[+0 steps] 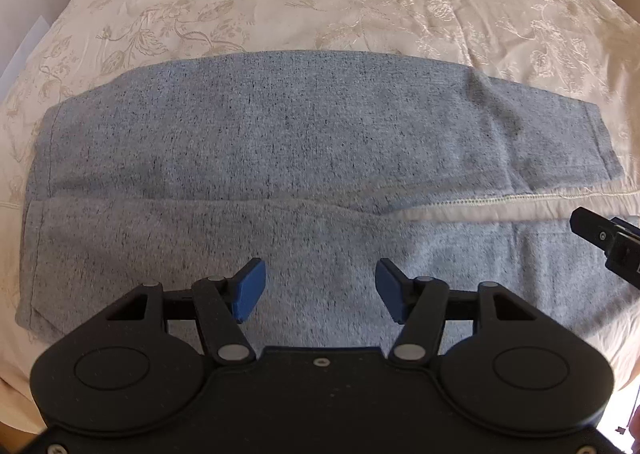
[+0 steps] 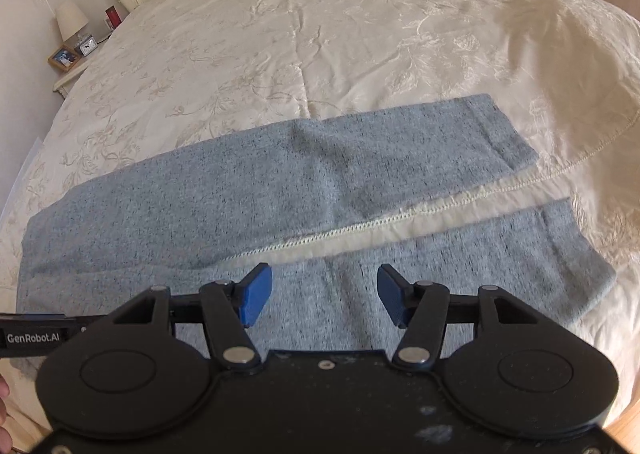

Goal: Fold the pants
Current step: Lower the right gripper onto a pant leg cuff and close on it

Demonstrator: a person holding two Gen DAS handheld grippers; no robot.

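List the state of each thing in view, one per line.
Grey pants: spread flat on the bed, legs apart, not yet folded.
Left gripper: open, empty, above the near leg.
Right gripper: open, empty, above the near leg.
Bedspread: lightly wrinkled.

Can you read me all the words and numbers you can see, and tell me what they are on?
"GenRobot.AI": white letters on the black side of the left gripper, seen in the right wrist view.
Clock on the nightstand: too small to read.
Pants and bedspread: no writing.
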